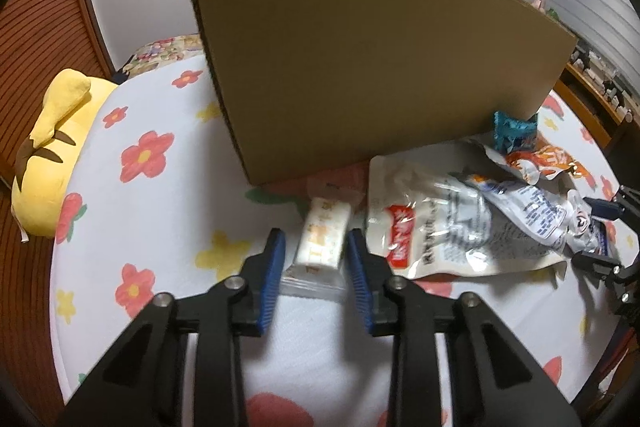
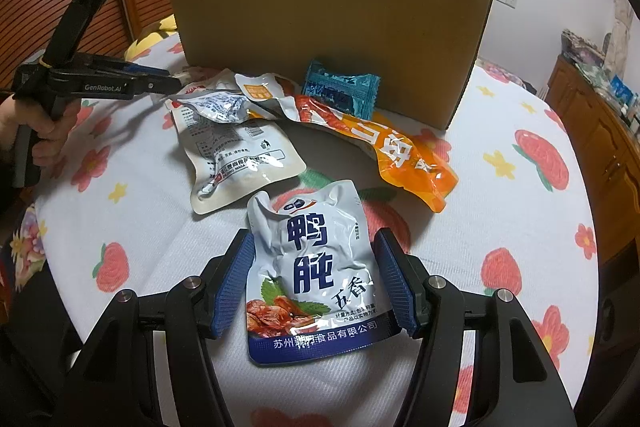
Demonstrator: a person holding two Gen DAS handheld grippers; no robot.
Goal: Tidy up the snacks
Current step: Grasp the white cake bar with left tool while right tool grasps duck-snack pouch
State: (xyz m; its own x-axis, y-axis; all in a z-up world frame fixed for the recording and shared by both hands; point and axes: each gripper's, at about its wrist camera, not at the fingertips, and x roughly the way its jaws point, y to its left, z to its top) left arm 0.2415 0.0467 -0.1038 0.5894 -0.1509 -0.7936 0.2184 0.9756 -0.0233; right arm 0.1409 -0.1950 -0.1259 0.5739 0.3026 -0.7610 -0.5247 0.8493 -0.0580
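Left gripper [image 1: 316, 247] low centre of its view, jaws parted around a small white wrapped snack bar [image 1: 323, 242], blue pads just beside it, contact unclear; cardboard box [image 1: 360, 67] upright behind, filling upper centre; yellow plush toy [image 1: 52, 155] at left edge. Right gripper [image 2: 316, 279] at bottom centre, jaws wide either side of a blue-and-white duck gizzard pouch [image 2: 316, 279] lying flat on the floral cloth [image 2: 120, 227]; orange packet [image 2: 400, 151], teal packet [image 2: 340, 89] and white pouch [image 2: 236, 155] lie near the box.

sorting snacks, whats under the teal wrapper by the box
The small teal snack wrapper lies on a long orange snack pouch, leaning against the brown cardboard box. Anything beneath them is covered.
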